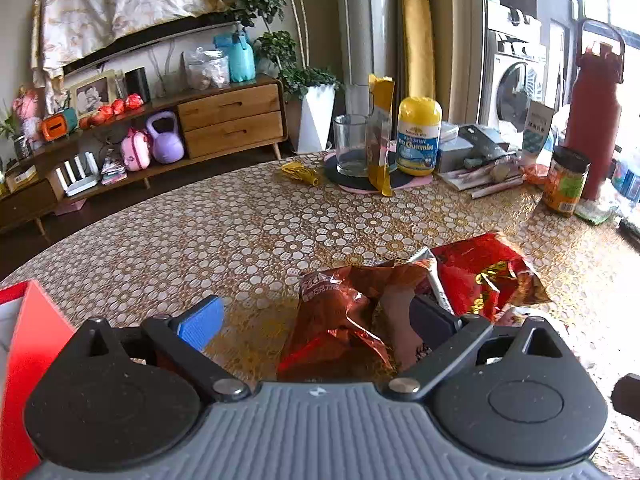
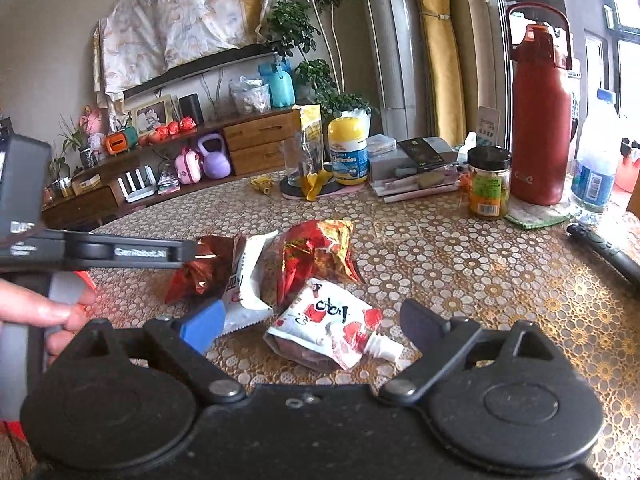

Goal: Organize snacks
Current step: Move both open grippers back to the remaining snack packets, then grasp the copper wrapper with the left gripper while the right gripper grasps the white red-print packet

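Note:
My left gripper is open, its jaws wide on either side of a copper-brown foil snack packet lying on the table. A shiny red foil packet lies just right of it. In the right wrist view my right gripper is open above a white and red spouted pouch. Beyond it lie a white packet, the red foil packet and the copper packet, where the left gripper's finger reaches in from the left.
A red box stands at the left edge. At the back of the floral-cloth table are a glass, a yellow pouch, a gummies bottle, a jar, a red flask and a black remote.

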### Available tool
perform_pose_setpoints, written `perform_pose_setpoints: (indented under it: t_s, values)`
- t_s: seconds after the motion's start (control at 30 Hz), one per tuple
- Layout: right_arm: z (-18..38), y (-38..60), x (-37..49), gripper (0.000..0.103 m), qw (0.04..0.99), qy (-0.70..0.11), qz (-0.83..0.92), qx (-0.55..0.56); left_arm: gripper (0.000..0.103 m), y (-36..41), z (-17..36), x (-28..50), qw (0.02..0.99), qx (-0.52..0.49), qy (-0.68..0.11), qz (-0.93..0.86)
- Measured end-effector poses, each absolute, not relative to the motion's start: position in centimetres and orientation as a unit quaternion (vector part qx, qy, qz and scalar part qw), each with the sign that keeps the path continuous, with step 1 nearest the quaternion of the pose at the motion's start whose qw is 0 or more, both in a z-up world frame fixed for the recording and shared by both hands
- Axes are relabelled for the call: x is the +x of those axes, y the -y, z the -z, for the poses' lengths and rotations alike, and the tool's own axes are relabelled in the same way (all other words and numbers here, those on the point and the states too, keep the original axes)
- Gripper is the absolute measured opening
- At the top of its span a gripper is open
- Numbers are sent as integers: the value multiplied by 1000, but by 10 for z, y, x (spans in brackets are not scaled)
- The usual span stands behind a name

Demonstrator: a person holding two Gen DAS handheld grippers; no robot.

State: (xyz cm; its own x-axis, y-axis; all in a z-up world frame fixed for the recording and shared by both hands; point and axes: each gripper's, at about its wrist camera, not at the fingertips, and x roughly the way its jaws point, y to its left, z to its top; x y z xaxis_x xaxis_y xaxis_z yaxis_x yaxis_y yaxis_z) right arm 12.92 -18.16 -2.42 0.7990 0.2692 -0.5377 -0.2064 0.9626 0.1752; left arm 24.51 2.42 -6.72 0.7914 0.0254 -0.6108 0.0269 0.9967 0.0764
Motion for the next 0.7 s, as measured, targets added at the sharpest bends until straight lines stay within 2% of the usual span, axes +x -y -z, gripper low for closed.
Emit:
perform_pose_setpoints:
  t_s: [0.27,0.33,0.43,0.53,0.57,0.6,0.7]
  values:
    - [29,178,143,96,947,-294,-120,57,99,-25,89,267,940,49,-338,9]
    - [29,177,146,96,947,-293,-119,58,91,-26,92,272,938,47,-343,10]
    - [29,175,151,96,947,-294,-120,58,71,-29,99,277,933,37,-358,13]
    - [29,172,155,96,947,-292,-122,57,67,-32,103,279,932,32,-361,17]
    - [29,171,157,96,947,-291,-123,57,63,-32,103,278,932,31,-361,18]
    - [29,169,157,96,947,-291,-124,57,53,-32,103,278,931,30,-362,23]
    - [29,162,163,96,946,-290,-130,57,48,-34,103,278,931,26,-362,26]
